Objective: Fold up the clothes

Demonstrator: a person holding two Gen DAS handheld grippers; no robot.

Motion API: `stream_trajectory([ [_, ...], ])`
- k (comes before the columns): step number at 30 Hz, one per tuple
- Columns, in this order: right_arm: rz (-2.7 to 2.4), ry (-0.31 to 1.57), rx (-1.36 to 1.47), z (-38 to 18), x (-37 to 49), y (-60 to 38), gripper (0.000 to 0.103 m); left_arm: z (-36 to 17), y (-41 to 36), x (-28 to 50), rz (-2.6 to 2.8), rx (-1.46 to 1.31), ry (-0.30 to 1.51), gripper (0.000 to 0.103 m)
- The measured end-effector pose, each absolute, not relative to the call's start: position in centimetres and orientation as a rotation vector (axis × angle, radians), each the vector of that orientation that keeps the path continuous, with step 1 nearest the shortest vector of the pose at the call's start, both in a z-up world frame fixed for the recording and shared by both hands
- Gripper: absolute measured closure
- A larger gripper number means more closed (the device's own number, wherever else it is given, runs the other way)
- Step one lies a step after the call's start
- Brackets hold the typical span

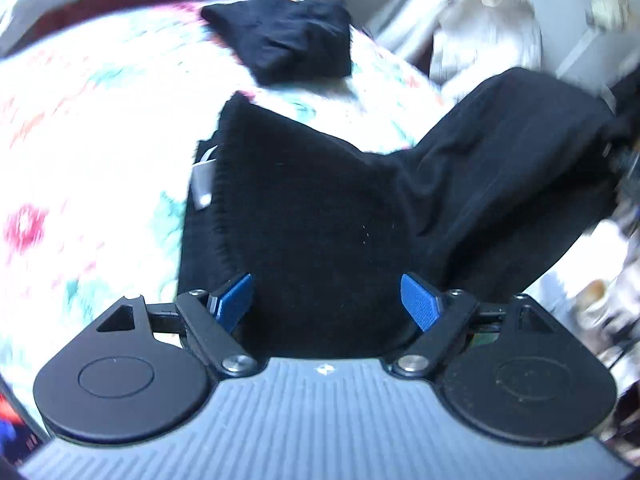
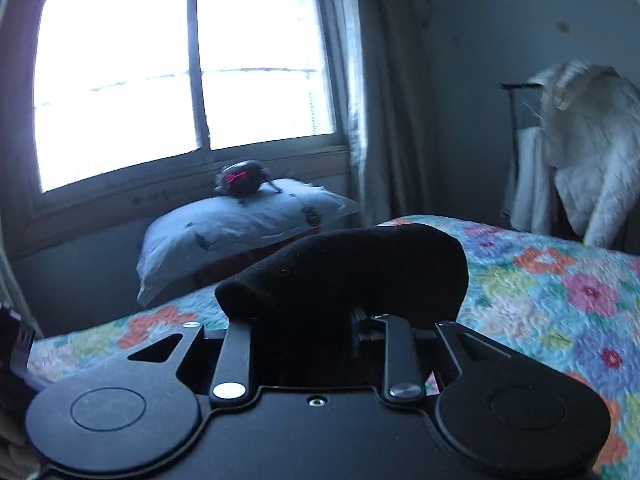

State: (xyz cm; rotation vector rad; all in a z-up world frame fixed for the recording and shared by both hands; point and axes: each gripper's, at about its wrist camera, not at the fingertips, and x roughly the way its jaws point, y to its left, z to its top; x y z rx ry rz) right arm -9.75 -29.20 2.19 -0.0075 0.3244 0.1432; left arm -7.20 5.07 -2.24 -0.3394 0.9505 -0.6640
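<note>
Holding my left tool [image 1: 328, 300] with its blue pads [image 1: 236, 300] spread apart, I see the black garment [image 1: 320, 208] lying between them over the floral bedspread [image 1: 100, 120]. My right tool [image 2: 316, 328] is clamped on a bunched end of that garment [image 2: 352, 272]. A folded dark piece [image 1: 284, 36] sits farther up the bed.
</note>
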Motion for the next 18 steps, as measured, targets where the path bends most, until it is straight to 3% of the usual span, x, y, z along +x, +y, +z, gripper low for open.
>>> stream_trajectory([
  [5,0.253,0.331,-0.077,2.0,-8.7,-24.7,0.072,-1.9,5.9,-5.6,-0.629,-0.374,0.823,0.022],
  [9,0.194,0.309,-0.038,4.2,-8.7,-27.0,0.074,-2.8,3.8,-4.3,-0.590,-0.313,0.744,0.020],
  [13,0.129,0.275,0.079,6.3,-11.2,-32.4,0.074,-2.2,-1.1,-4.7,-0.632,-0.288,0.742,0.020],
  [18,0.058,0.303,0.119,4.4,-15.5,-36.4,0.075,-1.0,-11.3,-6.3,-0.733,-0.127,0.690,0.021],
])
